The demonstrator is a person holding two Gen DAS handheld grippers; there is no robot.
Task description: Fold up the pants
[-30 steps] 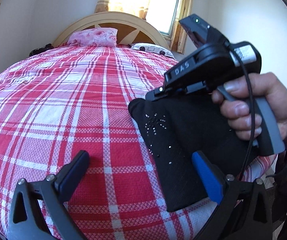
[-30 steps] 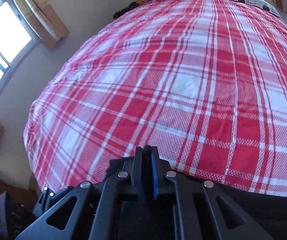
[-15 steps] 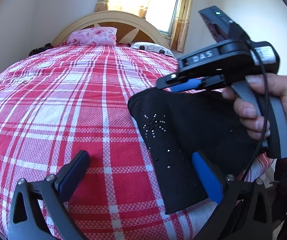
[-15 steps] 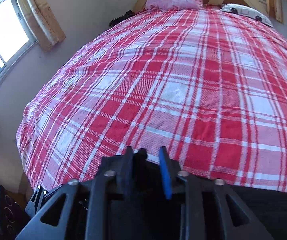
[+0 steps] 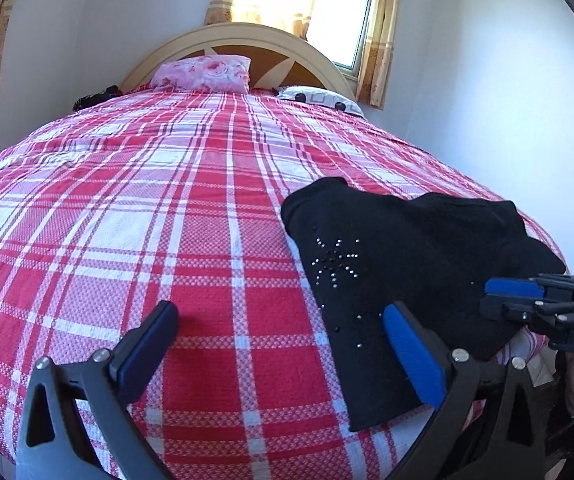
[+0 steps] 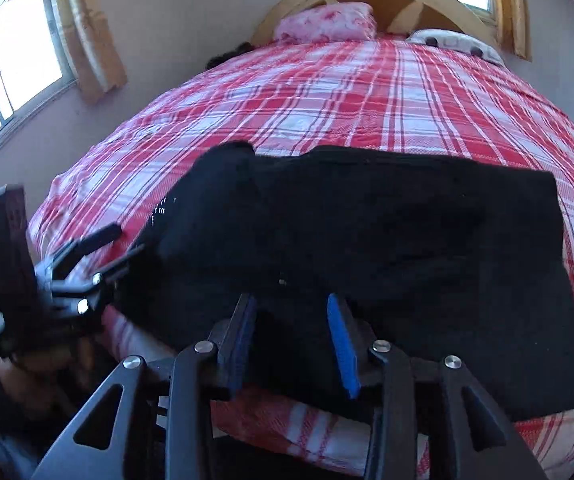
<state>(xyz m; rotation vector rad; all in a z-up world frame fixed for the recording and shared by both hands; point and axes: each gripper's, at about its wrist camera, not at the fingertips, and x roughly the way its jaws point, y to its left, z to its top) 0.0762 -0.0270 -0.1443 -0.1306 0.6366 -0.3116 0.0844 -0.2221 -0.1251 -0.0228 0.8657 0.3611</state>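
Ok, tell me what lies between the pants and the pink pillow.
Only bare plaid bedspread between the black pants and pink pillow, shown in both wrist views.

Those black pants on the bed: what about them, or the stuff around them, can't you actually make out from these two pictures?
- Black pants: how many layers are folded; in both views the dark cloth hides its creases.
- Pants' near edge, right wrist view: covered by the right gripper.
- Left gripper, right wrist view: motion-blurred, one finger lost against the pants.
- Dark item beside the pink pillow, left wrist view: too small to identify.
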